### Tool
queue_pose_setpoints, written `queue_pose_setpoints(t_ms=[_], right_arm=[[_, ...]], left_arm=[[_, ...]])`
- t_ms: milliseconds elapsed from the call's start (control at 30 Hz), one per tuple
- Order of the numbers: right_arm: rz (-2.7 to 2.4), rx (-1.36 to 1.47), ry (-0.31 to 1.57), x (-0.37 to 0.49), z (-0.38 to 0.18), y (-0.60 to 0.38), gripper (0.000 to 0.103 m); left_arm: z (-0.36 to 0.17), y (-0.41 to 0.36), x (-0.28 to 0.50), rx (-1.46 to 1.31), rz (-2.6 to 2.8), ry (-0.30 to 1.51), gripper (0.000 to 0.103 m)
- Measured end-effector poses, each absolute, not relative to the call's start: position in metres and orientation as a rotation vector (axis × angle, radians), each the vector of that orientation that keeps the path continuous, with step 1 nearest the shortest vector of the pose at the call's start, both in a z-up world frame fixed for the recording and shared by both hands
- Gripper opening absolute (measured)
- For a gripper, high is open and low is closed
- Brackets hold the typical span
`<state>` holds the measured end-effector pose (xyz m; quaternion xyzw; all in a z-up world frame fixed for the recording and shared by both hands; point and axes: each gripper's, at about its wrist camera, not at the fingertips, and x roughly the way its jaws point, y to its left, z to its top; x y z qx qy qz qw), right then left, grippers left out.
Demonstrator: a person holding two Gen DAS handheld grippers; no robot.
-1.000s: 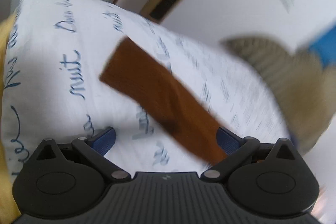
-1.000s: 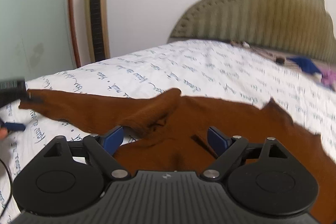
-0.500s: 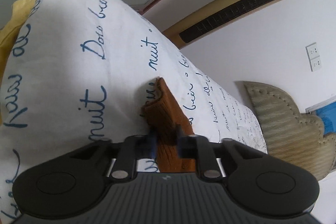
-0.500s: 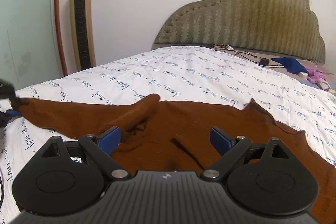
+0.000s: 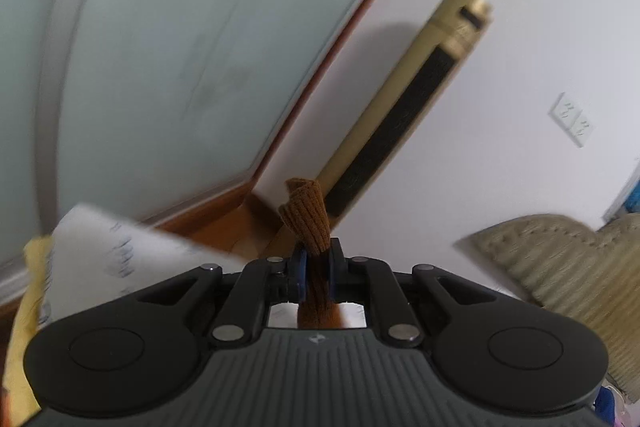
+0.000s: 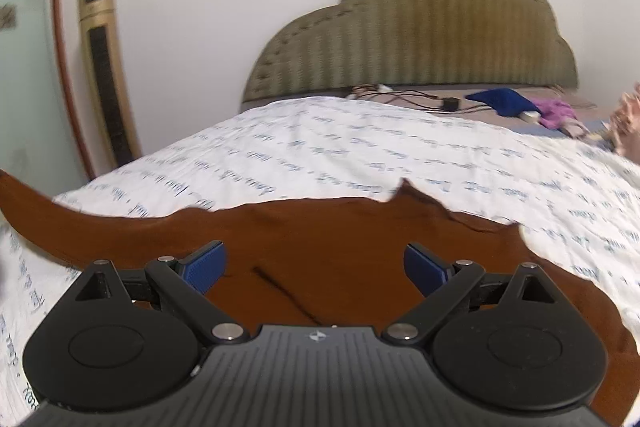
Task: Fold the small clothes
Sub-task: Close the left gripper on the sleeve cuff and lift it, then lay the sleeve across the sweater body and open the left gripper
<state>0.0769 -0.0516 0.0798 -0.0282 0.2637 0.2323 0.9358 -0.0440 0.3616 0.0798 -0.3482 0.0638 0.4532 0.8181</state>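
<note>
Pinching the ribbed cuff of the brown garment's sleeve [image 5: 307,223], the left gripper [image 5: 317,269] had its blue pads [image 5: 299,267] closed tight on the knit, with a short tuft standing up past the tips and the rest running down between the linkages. That camera was tilted up and blurred, showing mostly the frosted glass door [image 5: 160,47], the gold tower fan [image 5: 404,115] and only a corner of the printed bedsheet [image 5: 112,247], so the cuff appeared to be lifted clear of the bed. Judging from this, the step was carrying the sleeve across onto the body; it would go best with the cuff kept low and taut, so the sleeve laid flat rather than twisted.

From the right wrist, the brown garment [image 6: 340,247] lay spread on the bedsheet [image 6: 360,151], one sleeve trailing off to the frame's left edge. The right gripper [image 6: 316,263] hovered above the body of the garment with its jaws wide apart, holding nothing; whether it touched the cloth could not be told. Pressing it down near the shoulder would probably anchor the fabric and give the fold a clean crease. The padded headboard [image 6: 420,39] stood behind, with a blue cloth [image 6: 500,101] and cables near it, well apart from the work.
</note>
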Motion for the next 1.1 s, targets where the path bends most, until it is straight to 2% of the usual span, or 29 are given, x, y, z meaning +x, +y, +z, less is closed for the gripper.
queue_pose_setpoints(t_ms=[133, 267, 433, 567, 667, 700, 733, 767, 800, 867, 967, 1100], right_arm=[[0.437, 0.067, 0.545, 0.082, 0.079, -0.082, 0.094], [0.397, 0.261, 0.569, 0.09, 0.074, -0.118, 0.094], [0.314, 0.426, 0.595, 0.096, 0.062, -0.159, 0.094], [0.289, 0.521, 0.62, 0.1, 0.05, -0.183, 0.094], [0.336, 0.628, 0.657, 0.108, 0.036, -0.197, 0.094], [0.345, 0.653, 0.669, 0.11, 0.031, -0.2, 0.094], [0.346, 0.668, 0.684, 0.113, 0.027, -0.201, 0.094], [0.346, 0.674, 0.699, 0.115, 0.023, -0.201, 0.094], [0.351, 0.674, 0.709, 0.116, 0.019, -0.2, 0.094], [0.362, 0.673, 0.727, 0.118, 0.014, -0.198, 0.094], [0.396, 0.671, 0.754, 0.119, 0.01, -0.191, 0.094], [0.443, 0.636, 0.791, 0.125, 0.006, -0.175, 0.093]], left_arm=[[0.107, 0.314, -0.004, -0.607, 0.742, 0.185, 0.01], [0.108, 0.232, 0.049, -0.448, 0.438, 0.311, 0.01], [0.076, 0.123, 0.09, -0.336, 0.152, 0.472, 0.01], [0.03, 0.048, 0.111, -0.206, -0.059, 0.647, 0.01], [-0.01, 0.016, 0.12, -0.234, -0.262, 0.849, 0.027], [-0.022, 0.011, 0.119, -0.259, -0.313, 0.902, 0.042], [-0.028, 0.007, 0.113, -0.267, -0.335, 0.903, 0.055], [-0.026, 0.009, 0.109, -0.261, -0.347, 0.871, 0.061], [-0.02, 0.008, 0.1, -0.242, -0.346, 0.837, 0.077], [-0.008, 0.014, 0.087, -0.218, -0.337, 0.764, 0.091], [0.013, 0.044, 0.077, -0.213, -0.299, 0.691, 0.091], [0.023, 0.085, 0.068, -0.242, -0.153, 0.7, 0.091]])
